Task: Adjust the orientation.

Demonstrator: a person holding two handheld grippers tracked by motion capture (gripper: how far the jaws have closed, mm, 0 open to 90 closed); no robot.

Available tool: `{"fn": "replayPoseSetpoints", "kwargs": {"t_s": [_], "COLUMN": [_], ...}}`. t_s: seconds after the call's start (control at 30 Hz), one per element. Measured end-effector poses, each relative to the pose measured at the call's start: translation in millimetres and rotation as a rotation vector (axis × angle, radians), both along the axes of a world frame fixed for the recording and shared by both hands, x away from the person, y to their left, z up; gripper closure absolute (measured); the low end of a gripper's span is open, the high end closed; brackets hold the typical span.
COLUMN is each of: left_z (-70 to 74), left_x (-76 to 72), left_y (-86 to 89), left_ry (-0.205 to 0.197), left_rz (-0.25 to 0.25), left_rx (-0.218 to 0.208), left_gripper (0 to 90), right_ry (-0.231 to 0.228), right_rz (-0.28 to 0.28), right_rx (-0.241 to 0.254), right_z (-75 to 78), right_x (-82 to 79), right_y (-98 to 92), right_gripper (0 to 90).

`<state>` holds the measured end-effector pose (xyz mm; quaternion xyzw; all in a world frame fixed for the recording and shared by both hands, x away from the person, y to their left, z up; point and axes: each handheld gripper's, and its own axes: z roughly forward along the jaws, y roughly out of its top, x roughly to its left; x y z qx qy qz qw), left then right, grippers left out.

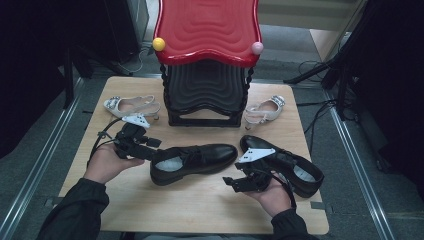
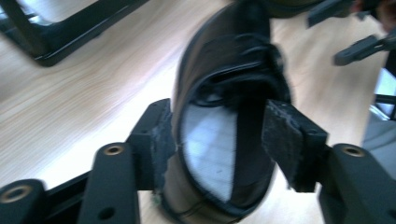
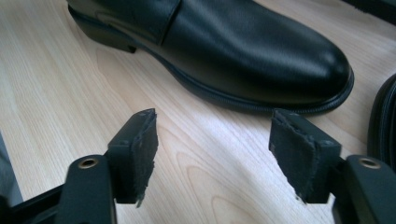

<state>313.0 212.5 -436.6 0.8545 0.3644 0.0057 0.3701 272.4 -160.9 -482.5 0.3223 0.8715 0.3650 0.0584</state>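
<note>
left gripper (image 1: 152, 147) (image 2: 217, 135) at the heel end of the black shoe (image 1: 200, 157) (image 2: 224, 60), jaws spread wide and set astride the heel. in the left gripper view, left pad flat against the outer heel wall, touching; right pad at the opposite rim, over the edge of the opening. picture blurred there, so firm pinch or mere contact not determinable. right gripper (image 1: 230, 182) (image 3: 212, 149) held low over bare table (image 1: 200, 220), jaws spread wide, nothing between the pads, nothing touched; pointed at the toe half of the same black shoe (image 3: 243, 51), near it but apart. black shoe lying mid-table on its sole, toe toward the right side in the high view, heel toward the left hand; smooth glossy leather, rounded toe, low heel, stitched sole edge, laces over the tongue, pale grey insole visible through the opening. second black shoe (image 1: 300, 172) (image 3: 385, 121) to the right, angled, partly behind the right gripper, pale insole likewise showing. count: black shoes, two; pale slingback shoes with ornamented toes, two, one at the far left (image 1: 131, 106) and one at the far right (image 1: 265, 111) of the table, either side of the stand. stand, one, at the far middle edge: red ridged top (image 1: 207, 30) over a black ridged lower tier (image 1: 207, 95). knobs on its front corners, two: yellow (image 1: 159, 44) and pink (image 1: 257, 48). grippers, two, one in each hand, dark sleeves entering from the bottom.
</note>
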Motion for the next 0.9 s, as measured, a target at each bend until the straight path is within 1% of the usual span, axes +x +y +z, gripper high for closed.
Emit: {"fn": "replayPoseSetpoints", "kwargs": {"t_s": [0.03, 0.07, 0.1, 0.13, 0.2, 0.23, 0.27, 0.3, 0.4, 0.43, 0.47, 0.5, 0.53, 0.6, 0.67, 0.77, 0.83, 0.9], "left_z": [-1.9, -3.7, -5.1, -6.7, -10.7, -12.4, -13.9, -15.3, -19.5, -21.0, -22.9, -24.5, -26.0, -28.7, -30.4, -31.8, -33.8, -35.7], "left_x": [1.2, 2.5, 3.6, 4.8, 7.4, 8.6, 9.4, 10.7, 14.7, 16.2, 17.7, 19.0, 19.7, 20.5, 20.8, 21.5, 21.4, 21.7], "left_y": [3.2, 7.1, 10.2, 12.7, 16.4, 18.3, 19.2, 20.6, 23.0, 23.8, 24.3, 24.6, 24.2, 22.6, 21.5, 20.6, 18.6, 17.6], "left_ry": [-0.003, -0.009, -0.023, -0.023, -0.014, -0.007, -0.006, 0.0, 0.016, 0.028, 0.047, 0.06, 0.066, 0.07, 0.069, 0.064, 0.06, 0.062], "left_rz": [0.007, 0.023, 0.042, 0.055, 0.071, 0.067, 0.071, 0.074, 0.079, 0.075, 0.079, 0.085, 0.082, 0.072, 0.069, 0.057, 0.051, 0.042], "left_rx": [0.003, 0.014, 0.023, 0.026, 0.028, 0.031, 0.027, 0.028, 0.026, 0.02, 0.006, 0.003, 0.01, 0.018, 0.014, 0.019, 0.027, 0.028], "left_gripper": [47.9, 51.4, 54.8, 57.9, 64.1, 66.7, 72.2, 72.2, 81.9, 85.3, 89.0, 90.0, 90.0, 90.0, 90.0, 90.0, 90.0, 90.0], "right_ry": [-0.003, -0.004, -0.008, -0.015, -0.023, -0.023, -0.022, -0.022, -0.016, -0.008, -0.002, 0.005, 0.016, 0.035, 0.033, 0.016, 0.008, 0.016], "right_rz": [-0.005, -0.009, -0.014, -0.017, -0.025, -0.031, -0.047, -0.047, -0.075, -0.082, -0.089, -0.098, -0.103, -0.119, -0.125, -0.132, -0.13, -0.13], "right_rx": [0.007, 0.01, 0.015, 0.02, 0.034, 0.041, 0.053, 0.053, 0.072, 0.078, 0.081, 0.08, 0.083, 0.101, 0.103, 0.085, 0.082, 0.075], "right_z": [0.0, 0.0, -0.1, -0.2, -0.2, -0.3, -0.7, -0.7, -3.3, -4.4, -5.7, -7.4, -9.6, -13.9, -17.2, -21.5, -23.2, -24.9], "right_x": [0.2, 0.3, 0.3, 0.4, 1.1, 1.8, 3.3, 3.3, 7.0, 8.4, 9.8, 11.7, 13.8, 16.7, 17.9, 18.8, 19.7, 20.1], "right_y": [0.8, 1.6, 2.8, 3.7, 4.9, 5.0, 4.8, 4.8, 3.8, 3.8, 4.0, 4.3, 4.5, 4.9, 5.9, 8.4, 10.0, 12.2], "right_gripper": [34.9, 35.9, 37.4, 38.4, 42.4, 43.5, 48.3, 48.3, 56.7, 60.2, 62.3, 65.6, 67.8, 74.6, 80.7, 90.0, 90.0, 90.0]}}
